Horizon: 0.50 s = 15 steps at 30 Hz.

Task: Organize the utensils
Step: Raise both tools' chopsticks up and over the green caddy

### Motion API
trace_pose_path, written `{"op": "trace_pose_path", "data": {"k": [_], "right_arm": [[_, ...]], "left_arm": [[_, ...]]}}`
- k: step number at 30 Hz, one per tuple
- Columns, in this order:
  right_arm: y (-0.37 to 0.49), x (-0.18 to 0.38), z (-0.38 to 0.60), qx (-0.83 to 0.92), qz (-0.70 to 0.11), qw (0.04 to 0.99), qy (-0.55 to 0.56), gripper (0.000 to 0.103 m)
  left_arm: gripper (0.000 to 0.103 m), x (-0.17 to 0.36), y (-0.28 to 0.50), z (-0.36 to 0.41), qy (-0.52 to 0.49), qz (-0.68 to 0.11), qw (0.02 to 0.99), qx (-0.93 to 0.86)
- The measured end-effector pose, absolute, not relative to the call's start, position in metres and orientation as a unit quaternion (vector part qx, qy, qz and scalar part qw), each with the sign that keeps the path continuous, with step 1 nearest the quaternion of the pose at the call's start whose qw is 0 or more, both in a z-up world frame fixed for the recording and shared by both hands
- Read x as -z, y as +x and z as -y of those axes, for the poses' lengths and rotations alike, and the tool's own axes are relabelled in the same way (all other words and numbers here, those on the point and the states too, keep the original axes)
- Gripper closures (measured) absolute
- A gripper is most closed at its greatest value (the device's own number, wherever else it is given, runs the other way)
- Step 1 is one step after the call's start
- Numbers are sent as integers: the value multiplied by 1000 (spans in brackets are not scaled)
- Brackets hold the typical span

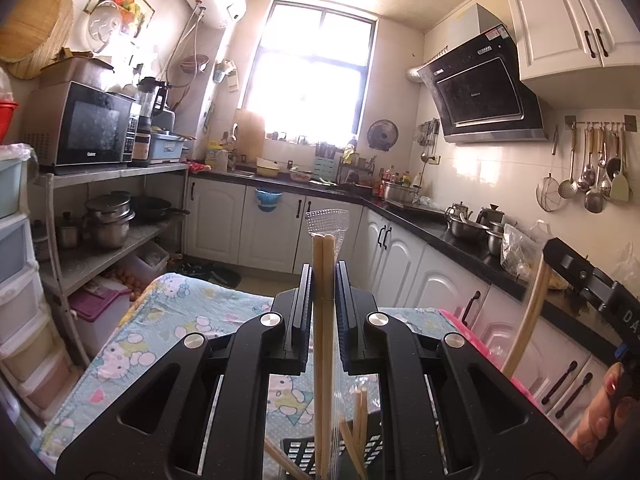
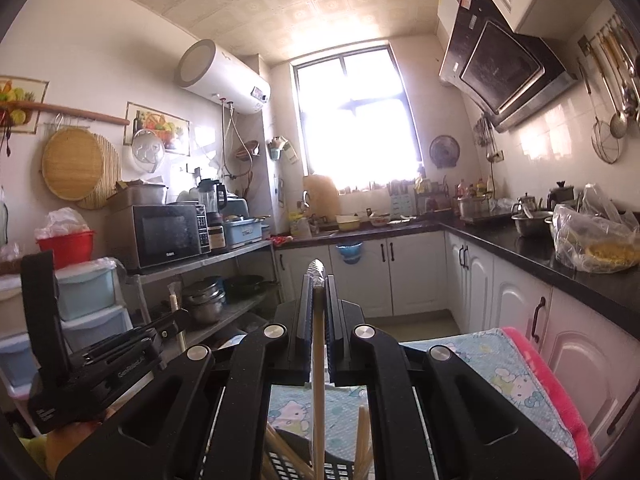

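Observation:
My left gripper (image 1: 323, 268) is shut on a pair of wooden chopsticks in a clear plastic sleeve (image 1: 325, 240), held upright above the table. My right gripper (image 2: 318, 280) is shut on another sleeved pair of chopsticks (image 2: 318, 340), also upright. Each gripper shows in the other's view: the right one (image 1: 576, 276) with its chopsticks (image 1: 528, 312) at the right, the left one (image 2: 172, 320) at the left. Below both, a black slotted holder (image 1: 304, 452) holds several loose chopsticks (image 1: 360, 420); it also shows in the right wrist view (image 2: 288, 464).
The table has a Hello Kitty cloth (image 1: 168, 320) with a pink edge (image 2: 560, 392). White cabinets under a black counter (image 2: 532, 256) run along the right. A metal shelf (image 1: 112, 172) with a microwave and pots stands left, plastic drawers (image 1: 16, 264) beside it.

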State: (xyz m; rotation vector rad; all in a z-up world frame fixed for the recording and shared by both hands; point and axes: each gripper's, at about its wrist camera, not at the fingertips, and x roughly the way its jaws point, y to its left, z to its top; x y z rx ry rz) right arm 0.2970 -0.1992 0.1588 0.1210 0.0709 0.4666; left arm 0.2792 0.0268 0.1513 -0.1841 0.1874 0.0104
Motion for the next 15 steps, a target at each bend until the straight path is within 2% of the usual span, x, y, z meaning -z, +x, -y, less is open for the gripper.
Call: {"op": "trace_pose_path", "data": {"k": [15], "right_arm": [[294, -112, 201, -227, -53, 968, 88, 97]], "left_arm": [[96, -117, 265, -20, -81, -105, 991, 12]]}}
